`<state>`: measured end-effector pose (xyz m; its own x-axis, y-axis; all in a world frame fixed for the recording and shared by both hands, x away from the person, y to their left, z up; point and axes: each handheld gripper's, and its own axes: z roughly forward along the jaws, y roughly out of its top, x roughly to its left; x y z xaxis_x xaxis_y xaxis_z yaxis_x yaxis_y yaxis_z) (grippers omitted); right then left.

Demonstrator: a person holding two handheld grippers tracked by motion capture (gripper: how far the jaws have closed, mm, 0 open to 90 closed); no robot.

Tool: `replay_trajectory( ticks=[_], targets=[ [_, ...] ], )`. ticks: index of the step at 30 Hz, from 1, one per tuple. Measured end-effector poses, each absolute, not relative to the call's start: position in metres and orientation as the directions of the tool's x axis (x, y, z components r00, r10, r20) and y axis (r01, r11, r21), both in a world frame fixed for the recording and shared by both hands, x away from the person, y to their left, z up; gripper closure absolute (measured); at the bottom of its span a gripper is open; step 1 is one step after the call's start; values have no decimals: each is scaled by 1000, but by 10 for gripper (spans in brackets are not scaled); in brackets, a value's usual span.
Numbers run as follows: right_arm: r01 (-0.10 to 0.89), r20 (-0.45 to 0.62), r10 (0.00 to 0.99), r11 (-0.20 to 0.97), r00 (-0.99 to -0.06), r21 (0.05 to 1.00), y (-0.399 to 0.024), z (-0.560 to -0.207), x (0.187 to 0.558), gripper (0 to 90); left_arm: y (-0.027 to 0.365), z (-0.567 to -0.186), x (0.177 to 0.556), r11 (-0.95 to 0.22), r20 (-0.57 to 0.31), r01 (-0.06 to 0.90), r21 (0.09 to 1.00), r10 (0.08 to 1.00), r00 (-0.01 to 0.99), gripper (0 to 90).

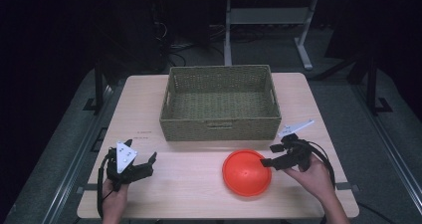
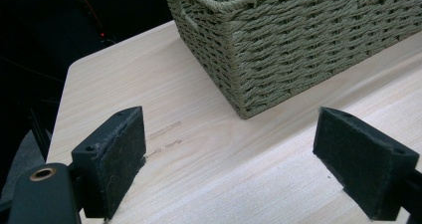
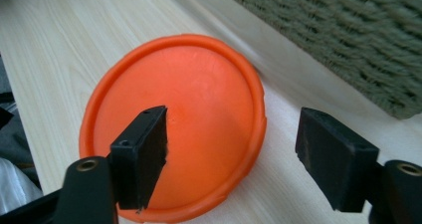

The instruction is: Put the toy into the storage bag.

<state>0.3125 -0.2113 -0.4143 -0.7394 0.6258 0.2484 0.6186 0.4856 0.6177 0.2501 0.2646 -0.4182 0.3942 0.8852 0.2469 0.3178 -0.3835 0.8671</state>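
Left gripper (image 1: pixel 148 162): we see jaws spread, bare table (image 1: pixel 189 184) around.
Right gripper (image 1: pixel 269 155): jaws spread, straddling orange disc (image 1: pixel 247 173) edge, near basket (image 1: pixel 220 103).

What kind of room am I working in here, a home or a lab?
Probably a lab or test workspace, not a home. A bare light wooden table stands alone in a dark room, holding just a woven basket and an orange disc, with cables on the floor and a desk frame behind.
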Motion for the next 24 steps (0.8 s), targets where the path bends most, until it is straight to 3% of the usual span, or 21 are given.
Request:
replay_trajectory(
  ticks=[24],
  targets=[
    [682, 260, 656, 541, -709, 493, -201, -443, 326, 451, 263, -418, 250, -386, 248, 320, 865, 884, 396, 127]
  ],
)
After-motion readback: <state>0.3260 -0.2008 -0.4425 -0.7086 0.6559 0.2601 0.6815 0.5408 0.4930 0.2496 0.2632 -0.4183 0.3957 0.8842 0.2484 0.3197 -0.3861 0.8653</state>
